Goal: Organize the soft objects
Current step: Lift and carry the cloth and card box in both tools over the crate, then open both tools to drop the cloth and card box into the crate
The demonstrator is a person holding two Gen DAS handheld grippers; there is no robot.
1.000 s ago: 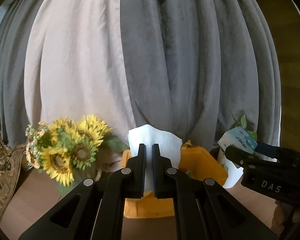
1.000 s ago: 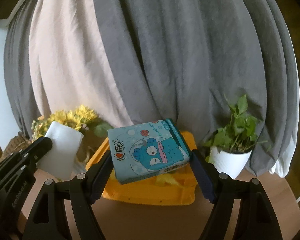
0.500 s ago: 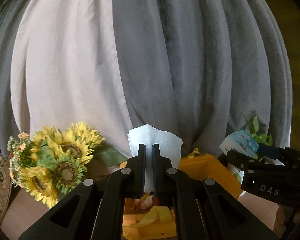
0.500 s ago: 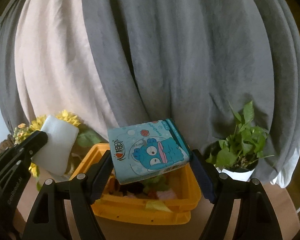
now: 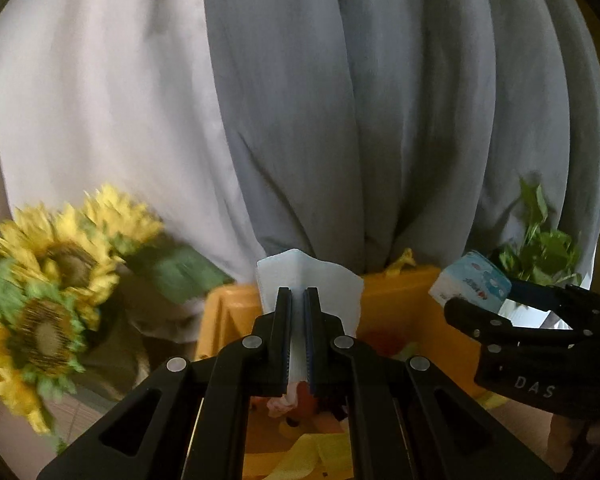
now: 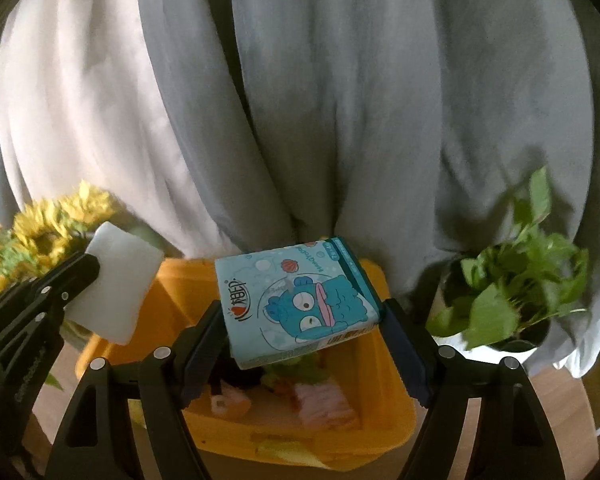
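The left hand-held gripper (image 5: 296,312) is pinching a white pad (image 5: 308,280) between nearly closed jaws, the pad sticking up past the fingertips. In the right wrist view that pad (image 6: 116,280) is hanging in the air at the left, over the near left corner of the yellow bin (image 6: 388,412). The right hand-held gripper (image 6: 304,316) is standing wide, its jaws pressing the two sides of a blue tissue pack (image 6: 296,300) printed with a cartoon fish, and is holding it tilted above the bin's open top. In the left wrist view the pack (image 5: 472,284) is showing at the right, just past the bin (image 5: 400,292). Inside the bin, pink and yellow soft things are lying mixed together. The bin is sitting on a wooden counter (image 6: 556,400). Sunflowers (image 5: 48,280) are standing to its left and a potted plant (image 6: 516,280) to its right, both blurred. Grey and pale curtains (image 6: 340,100) are hanging behind everything.
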